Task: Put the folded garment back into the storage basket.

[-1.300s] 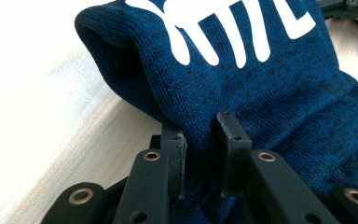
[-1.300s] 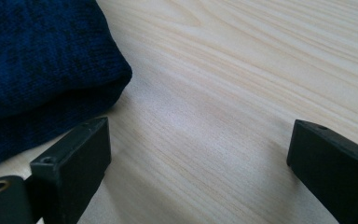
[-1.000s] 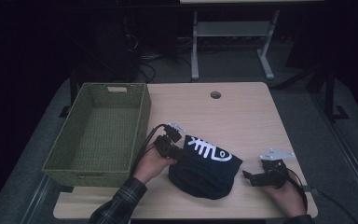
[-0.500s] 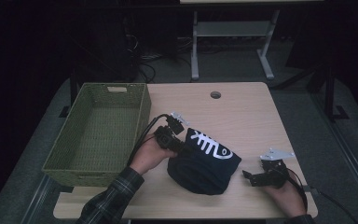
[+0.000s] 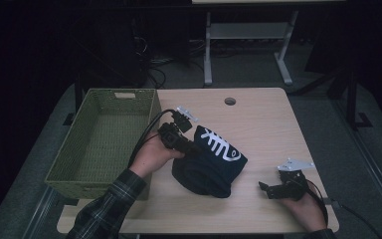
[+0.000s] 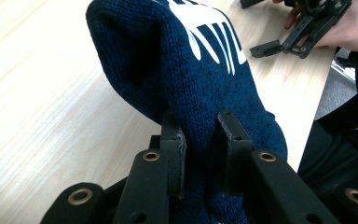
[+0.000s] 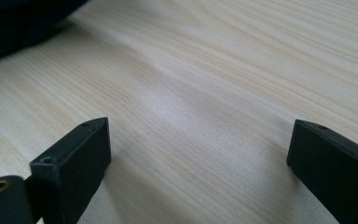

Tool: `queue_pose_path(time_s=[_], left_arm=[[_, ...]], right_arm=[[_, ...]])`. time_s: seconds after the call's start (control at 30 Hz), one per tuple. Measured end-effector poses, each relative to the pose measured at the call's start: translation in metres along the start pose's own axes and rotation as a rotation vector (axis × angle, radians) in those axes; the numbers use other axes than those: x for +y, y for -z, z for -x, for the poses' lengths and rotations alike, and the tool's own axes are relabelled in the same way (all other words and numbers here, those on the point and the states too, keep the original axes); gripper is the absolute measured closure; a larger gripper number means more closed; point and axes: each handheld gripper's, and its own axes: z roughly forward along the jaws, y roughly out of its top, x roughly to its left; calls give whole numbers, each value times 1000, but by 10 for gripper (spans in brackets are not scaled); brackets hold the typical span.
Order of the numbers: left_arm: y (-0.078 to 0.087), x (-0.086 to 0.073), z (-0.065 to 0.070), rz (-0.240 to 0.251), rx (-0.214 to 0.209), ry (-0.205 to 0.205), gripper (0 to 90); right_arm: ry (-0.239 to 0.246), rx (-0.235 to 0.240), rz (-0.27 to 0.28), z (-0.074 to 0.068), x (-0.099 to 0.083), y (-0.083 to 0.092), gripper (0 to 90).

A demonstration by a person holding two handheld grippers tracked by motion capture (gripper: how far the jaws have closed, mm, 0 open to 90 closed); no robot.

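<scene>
A dark blue knit garment [image 5: 214, 167] with a white fishbone print lies bunched on the middle of the wooden table [image 5: 258, 119]. My left gripper [image 5: 188, 146] is shut on a fold at the garment's left edge and holds it raised off the table. In the left gripper view the knit [image 6: 191, 70] is pinched between both pads, at my left gripper [image 6: 200, 135]. My right gripper [image 5: 272, 189] rests open at the front right of the table, apart from the garment. Bare wood lies between the jaws of my right gripper [image 7: 198, 140], and the garment's dark edge [image 7: 14, 23] is farther off.
A green woven basket [image 5: 59, 167] stands along the table's left side, beside my left hand. A round cable hole [image 5: 230, 101] sits near the far edge. A desk frame [image 5: 243, 35] and cables stand on the floor beyond the table.
My left gripper has risen with the garment's edge in it, pulling the fold up and slightly toward the far side. The right gripper has stayed in place.
</scene>
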Motion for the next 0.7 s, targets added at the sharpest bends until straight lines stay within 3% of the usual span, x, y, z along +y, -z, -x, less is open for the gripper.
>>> queue_pose_path(time_s=[0.4, 0.7], left_arm=[[31, 5, -2, 13, 16, 8, 755], [54, 6, -6, 32, 4, 30, 755]], right_arm=[[-1, 0, 0, 0, 0, 0, 57], [-1, 0, 0, 0, 0, 0, 57]])
